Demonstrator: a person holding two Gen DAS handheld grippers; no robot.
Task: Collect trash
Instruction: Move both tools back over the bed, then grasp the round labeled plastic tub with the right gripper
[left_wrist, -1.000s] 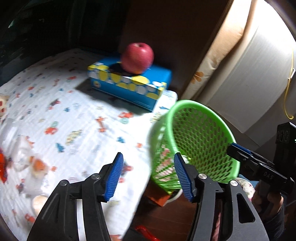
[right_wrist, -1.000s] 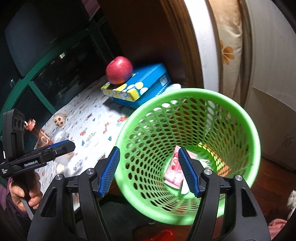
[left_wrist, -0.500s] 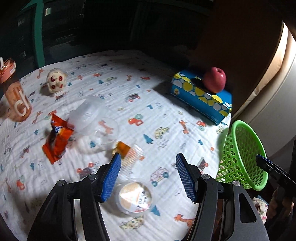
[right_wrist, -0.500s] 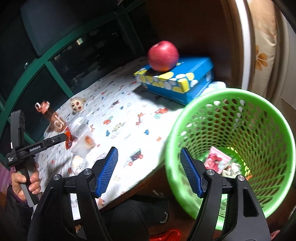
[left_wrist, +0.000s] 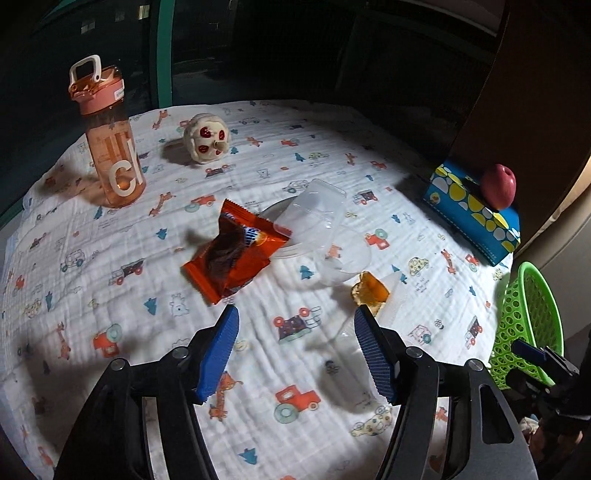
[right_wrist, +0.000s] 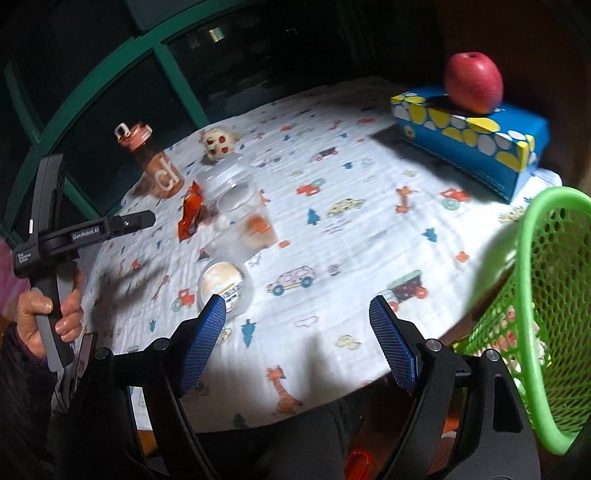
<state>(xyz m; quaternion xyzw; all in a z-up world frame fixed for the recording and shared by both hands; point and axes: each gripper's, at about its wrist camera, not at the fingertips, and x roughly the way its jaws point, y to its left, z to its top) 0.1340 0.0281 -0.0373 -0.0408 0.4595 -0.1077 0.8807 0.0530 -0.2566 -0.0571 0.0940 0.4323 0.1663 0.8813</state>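
Note:
An orange snack wrapper (left_wrist: 234, 251) lies mid-table; it also shows in the right wrist view (right_wrist: 190, 214). Beside it lie a clear plastic cup (left_wrist: 314, 218), a clear lid (left_wrist: 341, 258) and a clear wrapper with an orange end (left_wrist: 369, 291). A small round tub (right_wrist: 225, 284) sits near the table's front. My left gripper (left_wrist: 295, 350) is open and empty, just short of the wrapper. My right gripper (right_wrist: 299, 339) is open and empty over the table's front edge. The green mesh basket (right_wrist: 535, 314) stands off the table at the right, with trash inside; it also shows in the left wrist view (left_wrist: 528, 325).
A pink water bottle (left_wrist: 109, 136) and a small doll head (left_wrist: 207, 138) stand at the back left. A red apple (right_wrist: 472, 83) rests on a blue tissue box (right_wrist: 469, 136) at the back right. The printed cloth (left_wrist: 110, 295) covers the table.
Both grippers swung left, away from the basket and toward the table's trash. The left gripper moved closer to the orange wrapper. Both stayed open.

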